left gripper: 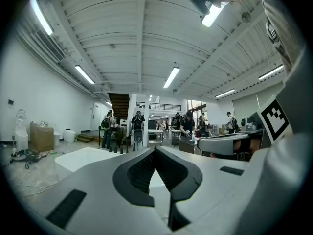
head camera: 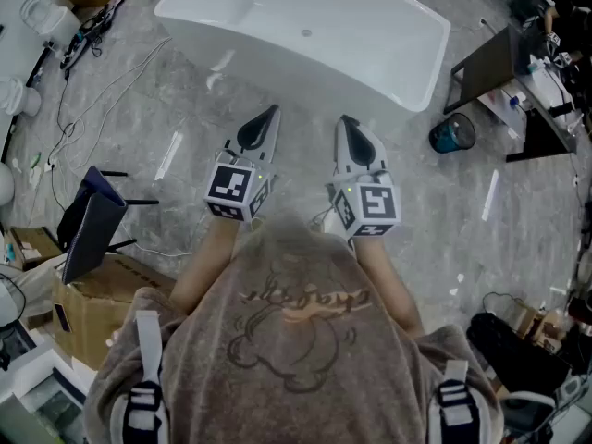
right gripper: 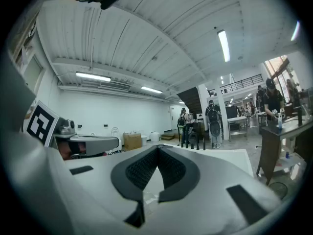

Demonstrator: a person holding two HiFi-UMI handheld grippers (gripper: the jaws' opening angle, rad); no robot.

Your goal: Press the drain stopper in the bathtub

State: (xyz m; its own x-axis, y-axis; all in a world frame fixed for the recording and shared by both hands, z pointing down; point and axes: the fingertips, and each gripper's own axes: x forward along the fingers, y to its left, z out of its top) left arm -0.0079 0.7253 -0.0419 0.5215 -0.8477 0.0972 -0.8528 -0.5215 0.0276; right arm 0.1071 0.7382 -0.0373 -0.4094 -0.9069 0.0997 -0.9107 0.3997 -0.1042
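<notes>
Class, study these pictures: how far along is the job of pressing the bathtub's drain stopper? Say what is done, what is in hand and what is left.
Done: nothing yet. The drain stopper sits untouched on the floor of the bathtub.
In hand: the left hand-held gripper and the right hand-held gripper are both shut and empty, held short of the tub's near wall.
Left: reach over the rim and press the stopper.

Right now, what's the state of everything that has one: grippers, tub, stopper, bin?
left gripper: shut, nothing between the jaws.
right gripper: shut, nothing between the jaws.
bathtub: no water or objects visible inside.
drain stopper: no gripper on it; too small to tell if up or pressed.
teal bin: upright, open top, on the floor.
</notes>
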